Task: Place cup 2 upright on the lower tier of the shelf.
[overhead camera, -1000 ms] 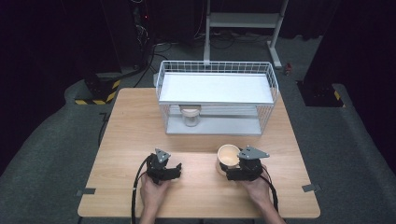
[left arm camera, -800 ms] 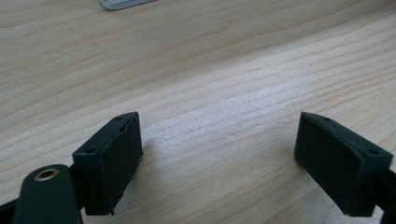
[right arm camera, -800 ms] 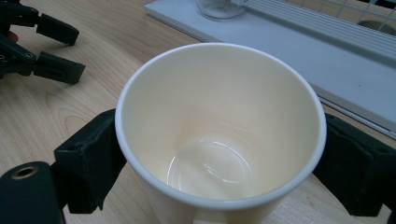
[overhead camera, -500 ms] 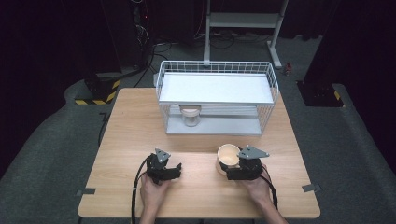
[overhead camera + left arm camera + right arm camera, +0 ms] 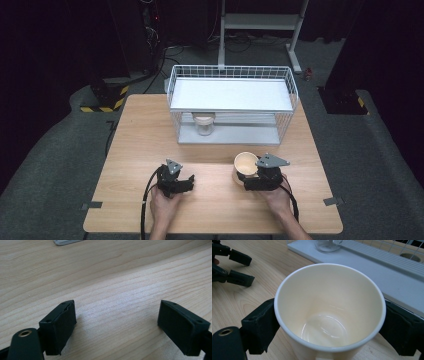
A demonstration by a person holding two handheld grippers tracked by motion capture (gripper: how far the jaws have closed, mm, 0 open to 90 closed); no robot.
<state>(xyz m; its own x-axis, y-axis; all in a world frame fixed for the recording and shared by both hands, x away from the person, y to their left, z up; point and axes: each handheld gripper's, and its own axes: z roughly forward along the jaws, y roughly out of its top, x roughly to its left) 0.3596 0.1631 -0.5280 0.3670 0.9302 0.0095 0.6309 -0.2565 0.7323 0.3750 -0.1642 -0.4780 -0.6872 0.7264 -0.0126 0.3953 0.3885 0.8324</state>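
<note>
A cream paper cup [image 5: 246, 163] stands upright and empty on the wooden table [image 5: 140, 145], right of centre near the front. My right gripper [image 5: 243, 178] is shut on it. In the right gripper view the two black pads [image 5: 262, 327] press the cup [image 5: 329, 302] from both sides just under its rim. My left gripper [image 5: 188, 181] rests low on the table at the front left, held by a hand. Its jaws stand apart over bare wood, with nothing between them in the left gripper view [image 5: 117, 325]. The same gripper [image 5: 237, 267] appears at the upper left of the right gripper view.
A white wire rack [image 5: 230, 74] with a flat white shelf stands at the back middle of the table. A small glass jar [image 5: 204, 123] sits on the rack's lower tray under that shelf, also seen as the jar [image 5: 327, 245] beyond the cup.
</note>
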